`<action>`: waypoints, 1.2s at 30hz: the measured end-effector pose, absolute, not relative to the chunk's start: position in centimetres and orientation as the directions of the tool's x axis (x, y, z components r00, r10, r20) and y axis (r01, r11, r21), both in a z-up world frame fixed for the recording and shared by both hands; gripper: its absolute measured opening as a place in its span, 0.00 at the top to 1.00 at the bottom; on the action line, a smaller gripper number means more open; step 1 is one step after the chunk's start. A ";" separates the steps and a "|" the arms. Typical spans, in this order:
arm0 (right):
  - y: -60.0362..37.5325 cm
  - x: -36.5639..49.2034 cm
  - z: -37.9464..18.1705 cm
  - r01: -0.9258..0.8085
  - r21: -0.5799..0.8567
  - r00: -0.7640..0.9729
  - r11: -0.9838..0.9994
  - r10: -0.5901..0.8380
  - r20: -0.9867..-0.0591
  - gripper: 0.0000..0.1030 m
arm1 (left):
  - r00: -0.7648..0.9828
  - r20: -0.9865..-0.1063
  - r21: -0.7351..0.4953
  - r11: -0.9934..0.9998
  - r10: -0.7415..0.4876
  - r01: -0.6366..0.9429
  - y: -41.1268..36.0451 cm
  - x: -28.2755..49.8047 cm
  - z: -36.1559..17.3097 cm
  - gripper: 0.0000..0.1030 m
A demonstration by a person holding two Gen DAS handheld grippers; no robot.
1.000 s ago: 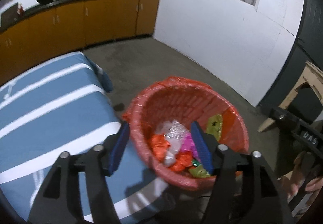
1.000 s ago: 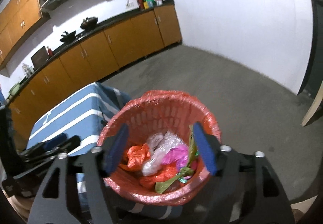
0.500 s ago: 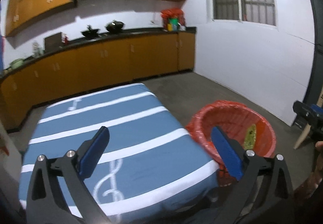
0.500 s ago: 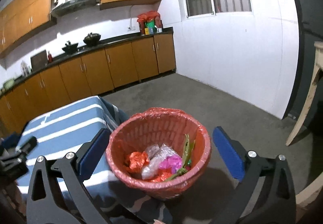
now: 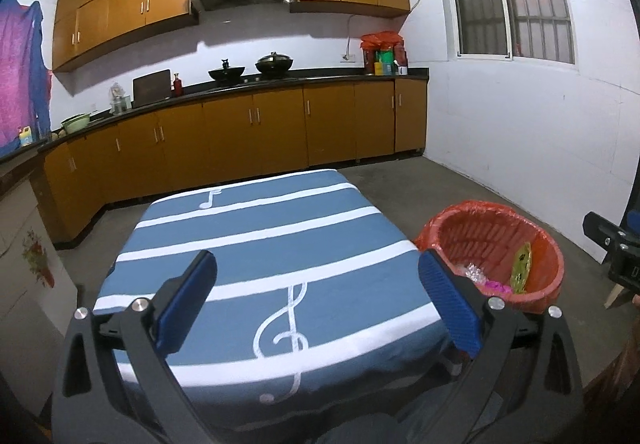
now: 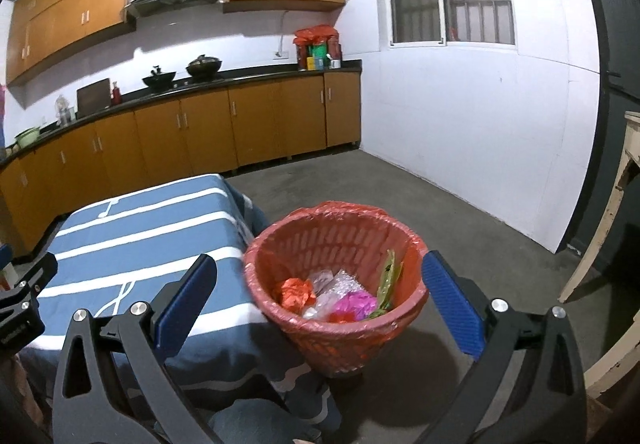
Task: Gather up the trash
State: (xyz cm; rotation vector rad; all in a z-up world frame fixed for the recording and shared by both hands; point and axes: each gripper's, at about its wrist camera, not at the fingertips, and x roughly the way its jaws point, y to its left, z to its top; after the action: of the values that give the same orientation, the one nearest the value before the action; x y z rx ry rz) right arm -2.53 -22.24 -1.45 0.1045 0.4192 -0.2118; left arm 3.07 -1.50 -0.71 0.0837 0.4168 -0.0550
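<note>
Red plastic lattice wastebasket lined with a thin red bag folded over the rim, standing on the grey concrete floor just beside the right edge of the blue-and-white striped tablecloth printed with music notes. Trash inside the basket: a crumpled orange wrapper, clear bubble-wrap-like plastic, a crumpled pink piece, and a green-yellow wrapper leaning up against the far inner wall. From the left wrist view the basket shows only the inner wall, the green-yellow wrapper and bits of pink and clear plastic; its near side is cut off by a blue gripper pad. Left gripper has its jaws spread wide over the tablecloth with nothing between the pads; they have just been opening. Right gripper likewise spread wide, just been opening, nothing gripped; the basket sits in view between its pads but beyond them, not touched. Basket foot is in shadow, hard to make out. Something small and red lies under the pink piece, possibly another wrapper, too covered to tell. Near edge of the tablecloth is hidden behind gripper frames and dark blue fabric, maybe the person's clothing. Part of the other gripper pokes in at each view's edge, cropped.
</note>
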 end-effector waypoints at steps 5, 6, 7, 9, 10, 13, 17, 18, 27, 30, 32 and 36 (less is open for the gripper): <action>-20.7 -3.5 -1.5 0.201 0.046 0.896 0.979 -0.165 -0.413 0.02 | 0.912 -0.409 0.054 0.997 -0.026 0.053 -0.6 1.6 -0.6 0.04; -20.4 -3.7 -1.5 0.200 0.038 0.897 0.979 -0.167 -0.409 0.02 | 0.912 -0.409 0.051 0.997 -0.024 0.049 -0.4 1.4 -0.6 0.04; -20.2 -3.9 -1.5 0.198 0.031 0.899 0.980 -0.168 -0.404 0.02 | 0.912 -0.409 0.047 0.998 -0.022 0.045 -0.2 1.1 -0.5 0.04; -19.8 -4.3 -1.4 0.196 0.026 0.903 0.980 -0.170 -0.395 0.02 | 0.912 -0.410 0.040 0.998 -0.020 0.040 0.0 0.7 -0.5 0.04; -19.6 -4.6 -1.2 0.197 0.022 0.906 0.980 -0.173 -0.387 0.02 | 0.912 -0.409 0.036 0.999 -0.020 0.038 0.0 0.5 -0.5 0.04; -19.1 -5.4 -1.1 0.204 0.013 0.911 0.979 -0.185 -0.368 0.02 | 0.914 -0.406 0.026 0.999 -0.018 0.031 0.4 -0.3 -0.3 0.04; -18.8 -6.1 -1.2 0.215 0.012 0.912 0.976 -0.197 -0.359 0.02 | 0.916 -0.402 0.023 0.999 -0.013 0.024 0.7 -1.1 -0.2 0.04; -18.7 -6.3 -1.1 0.219 0.011 0.912 0.976 -0.201 -0.357 0.02 | 0.916 -0.401 0.022 0.999 -0.013 0.024 0.7 -1.2 -0.2 0.04; -18.5 -7.1 -1.3 0.228 0.008 0.910 0.974 -0.210 -0.357 0.02 | 0.915 -0.404 0.010 1.000 -0.016 0.022 0.9 -2.2 -0.3 0.04; -18.5 -7.0 -1.4 0.229 0.011 0.910 0.973 -0.210 -0.357 0.02 | 0.913 -0.407 0.005 1.000 -0.021 0.025 0.8 -2.4 -0.4 0.04; -18.5 -7.2 -1.5 0.228 0.014 0.910 0.974 -0.208 -0.360 0.02 | 0.913 -0.408 0.000 1.000 -0.025 0.028 0.8 -2.5 -0.5 0.04; -18.5 -7.3 -1.6 0.228 0.014 0.910 0.973 -0.208 -0.360 0.02 | 0.912 -0.408 -0.005 0.999 -0.031 0.031 0.7 -2.9 -0.6 0.04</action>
State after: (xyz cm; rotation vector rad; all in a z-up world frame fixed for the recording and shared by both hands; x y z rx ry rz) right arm -7.26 -18.48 -1.58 0.0562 0.3648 -0.2251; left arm -2.85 0.74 -0.59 0.0016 0.4208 -0.0319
